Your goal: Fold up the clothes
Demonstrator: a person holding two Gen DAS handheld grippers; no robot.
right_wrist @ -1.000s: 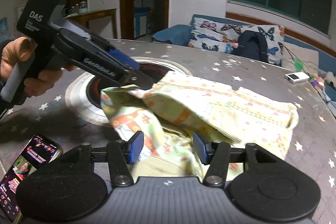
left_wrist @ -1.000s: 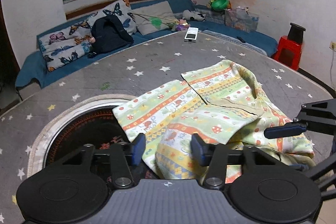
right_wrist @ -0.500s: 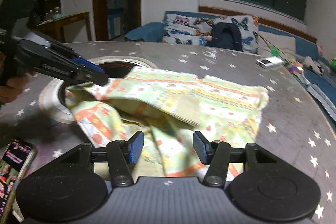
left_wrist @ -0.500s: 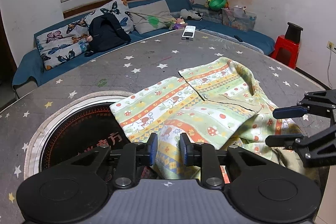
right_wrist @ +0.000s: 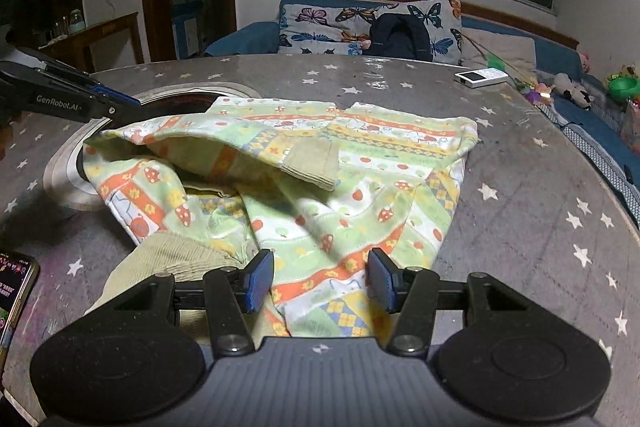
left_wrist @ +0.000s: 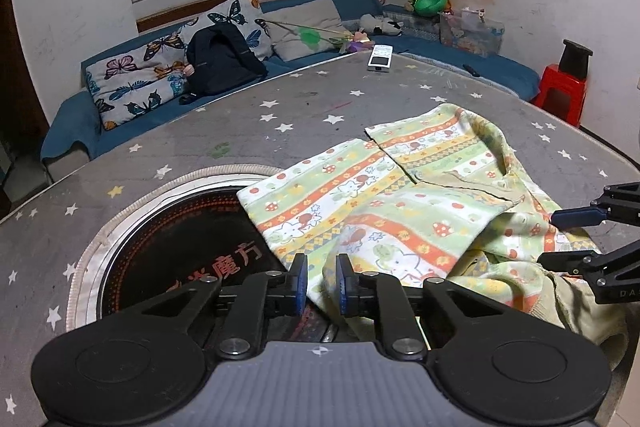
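Lying rumpled across the grey star-printed round table (left_wrist: 360, 99) is a pastel cartoon-print striped garment with ribbed beige cuffs (left_wrist: 380, 199), its 9 o'clock corner hanging over the round glass hotplate inset (left_wrist: 168, 251) in the tabletop. The left gripper (left_wrist: 321, 285) has its blue pads nearly pressed together, pinching a fold of the garment's near edge. The right gripper (right_wrist: 320, 279) sits at 6 o'clock with its jaws spread wide, cloth lying loosely between them, not clamped. A lit smartphone (right_wrist: 14, 291) rests at 8 o'clock on the table edge, and a white remote-like gadget (right_wrist: 482, 77) sits at 1 o'clock. Behind that, a black backpack (right_wrist: 400, 37) leans on butterfly-print cushions (right_wrist: 320, 27).
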